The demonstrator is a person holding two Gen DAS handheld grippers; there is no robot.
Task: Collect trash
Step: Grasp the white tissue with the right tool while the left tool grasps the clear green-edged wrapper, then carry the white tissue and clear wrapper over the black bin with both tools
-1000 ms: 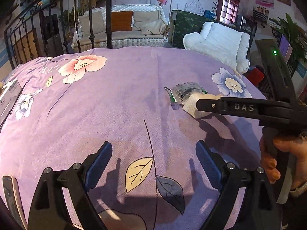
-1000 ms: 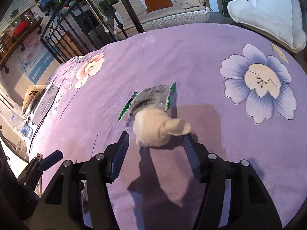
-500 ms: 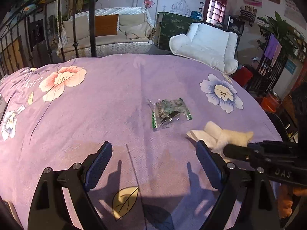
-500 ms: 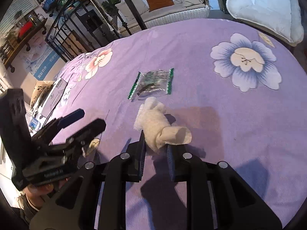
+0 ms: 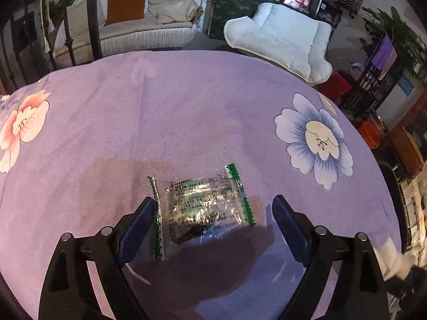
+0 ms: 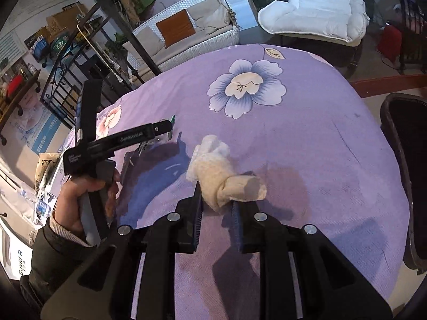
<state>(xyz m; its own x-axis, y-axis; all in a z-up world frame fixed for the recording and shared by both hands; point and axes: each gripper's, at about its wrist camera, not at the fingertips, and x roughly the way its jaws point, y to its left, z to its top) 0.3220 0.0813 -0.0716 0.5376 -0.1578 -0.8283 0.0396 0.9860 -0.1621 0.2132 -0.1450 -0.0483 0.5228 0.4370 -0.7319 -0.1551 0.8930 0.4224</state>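
Note:
A clear plastic wrapper with green serrated ends [image 5: 200,208] lies flat on the purple flowered bedspread [image 5: 186,112]. My left gripper [image 5: 213,221] is open, its fingers on either side of the wrapper, just above it. My right gripper [image 6: 217,205] is shut on a crumpled cream tissue [image 6: 221,170] and holds it above the bedspread [image 6: 307,138]. The left gripper [image 6: 160,128] shows from the side in the right wrist view, over the wrapper, which it mostly hides. A bit of the tissue [image 5: 392,258] shows at the right edge of the left wrist view.
A dark bin [image 6: 408,181] stands off the bed's right edge. A white wicker sofa [image 5: 128,26], a white cushioned chair [image 5: 280,34] and a black metal bed frame [image 6: 88,61] lie beyond the bed. Boxes and packets [image 6: 45,176] sit at the left.
My left gripper has moved forward and down over the wrapper. My right gripper has lifted the tissue and carried it to the right, toward the bin.

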